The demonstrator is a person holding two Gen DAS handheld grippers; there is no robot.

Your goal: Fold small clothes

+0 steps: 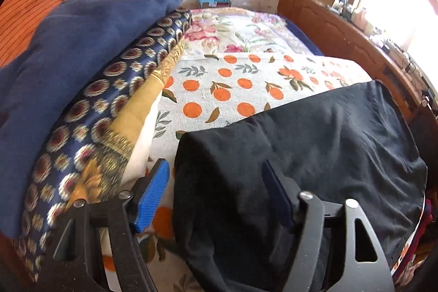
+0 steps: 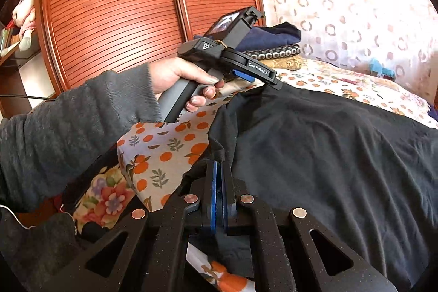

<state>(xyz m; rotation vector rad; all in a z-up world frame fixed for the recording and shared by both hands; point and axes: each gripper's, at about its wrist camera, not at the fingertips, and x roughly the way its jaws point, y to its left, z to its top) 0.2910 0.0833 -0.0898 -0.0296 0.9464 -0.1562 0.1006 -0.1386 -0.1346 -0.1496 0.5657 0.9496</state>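
Note:
A black garment (image 1: pixel 314 144) lies spread on the orange-print bedsheet (image 1: pixel 219 89). My left gripper (image 1: pixel 216 182) is open, its blue fingers (image 1: pixel 153 196) straddling the garment's near left corner without closing on it. In the right wrist view the same garment (image 2: pixel 342 155) fills the right half. My right gripper (image 2: pixel 219 171) is shut on the garment's near edge. The left gripper also shows in the right wrist view (image 2: pixel 262 73), held by a hand in a grey sleeve at the garment's far corner.
A stack of folded clothes, dark blue (image 1: pixel 68 51) over a patterned blue and gold piece (image 1: pixel 115 100), sits at the left. A wooden bed frame (image 1: pixel 342 37) runs along the right. A slatted wooden wardrobe (image 2: pixel 123 4) and a curtain (image 2: pixel 342 4) stand behind.

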